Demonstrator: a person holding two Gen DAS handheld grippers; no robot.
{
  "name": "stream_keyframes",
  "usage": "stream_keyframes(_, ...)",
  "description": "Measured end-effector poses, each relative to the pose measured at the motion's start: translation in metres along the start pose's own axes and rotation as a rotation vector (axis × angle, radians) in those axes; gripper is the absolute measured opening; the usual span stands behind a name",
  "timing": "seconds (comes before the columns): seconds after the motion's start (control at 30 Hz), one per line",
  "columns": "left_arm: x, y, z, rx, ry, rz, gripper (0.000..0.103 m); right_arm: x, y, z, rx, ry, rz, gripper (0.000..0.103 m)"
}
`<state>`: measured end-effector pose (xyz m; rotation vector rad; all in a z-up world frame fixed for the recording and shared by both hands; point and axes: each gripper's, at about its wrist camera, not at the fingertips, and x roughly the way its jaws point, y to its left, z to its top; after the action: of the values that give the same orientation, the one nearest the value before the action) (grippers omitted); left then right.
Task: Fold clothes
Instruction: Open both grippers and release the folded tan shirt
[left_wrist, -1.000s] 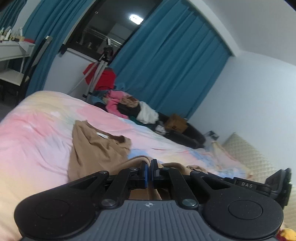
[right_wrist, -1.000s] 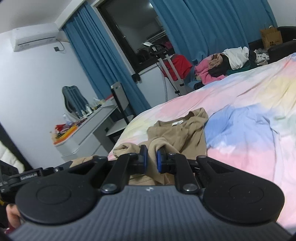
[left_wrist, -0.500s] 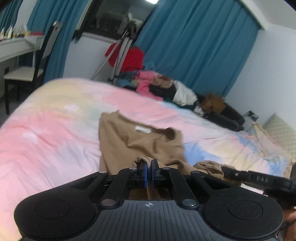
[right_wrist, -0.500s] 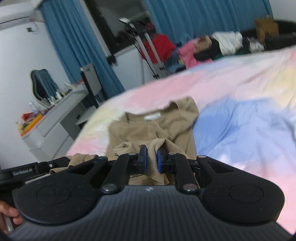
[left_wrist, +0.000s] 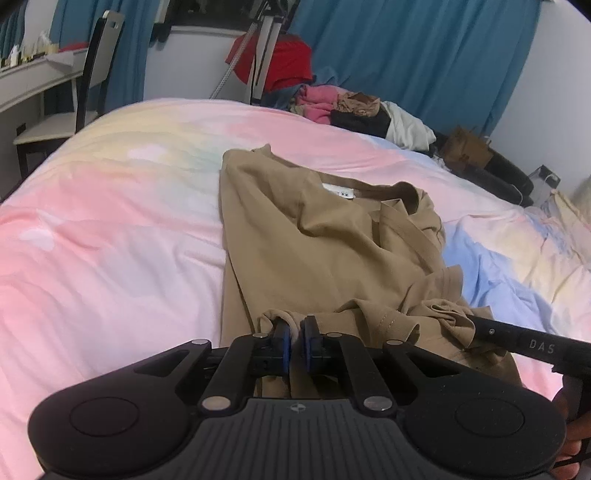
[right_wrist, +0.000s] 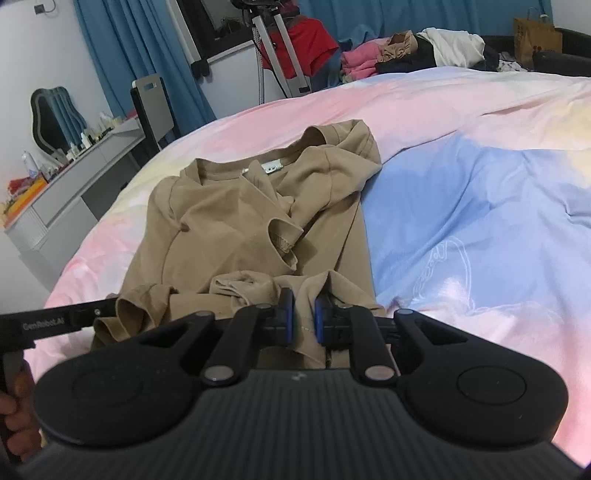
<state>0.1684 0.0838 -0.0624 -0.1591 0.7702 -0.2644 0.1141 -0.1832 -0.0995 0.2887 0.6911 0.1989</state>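
A tan shirt (left_wrist: 325, 243) lies on the pastel bed, collar and white label at the far end, sleeves folded inward. It also shows in the right wrist view (right_wrist: 236, 221). My left gripper (left_wrist: 294, 334) is shut on the shirt's near hem on the left side. My right gripper (right_wrist: 303, 319) is shut on the near hem on the right side, with cloth bunched between its pads. Each gripper's finger shows in the other's view, my right gripper (left_wrist: 461, 323) at the lower right there and my left gripper (right_wrist: 122, 310) at the lower left here.
The bed's pink, yellow and blue cover (left_wrist: 110, 240) spreads all round. A clothes pile (left_wrist: 347, 107) lies at the far edge. A tripod with a red garment (left_wrist: 273, 62), a chair (left_wrist: 88, 92) and a cluttered desk (right_wrist: 74, 162) stand beyond the bed.
Both grippers have tipped downward and moved forward over the shirt with the hem held. The shirt now fills more of each view and the hem lies closer to the collar.
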Motion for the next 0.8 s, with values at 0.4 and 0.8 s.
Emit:
stream_keyframes(0.4, -0.073, -0.037, -0.003, 0.088, -0.158, 0.053, 0.082, -0.059, 0.016, 0.002, -0.048, -0.174, 0.005, 0.079)
stream_keyframes(0.8, -0.144, -0.055, -0.037, 0.09, -0.205, 0.029, 0.103, -0.123, 0.039, -0.018, -0.111, -0.257, -0.031, 0.081)
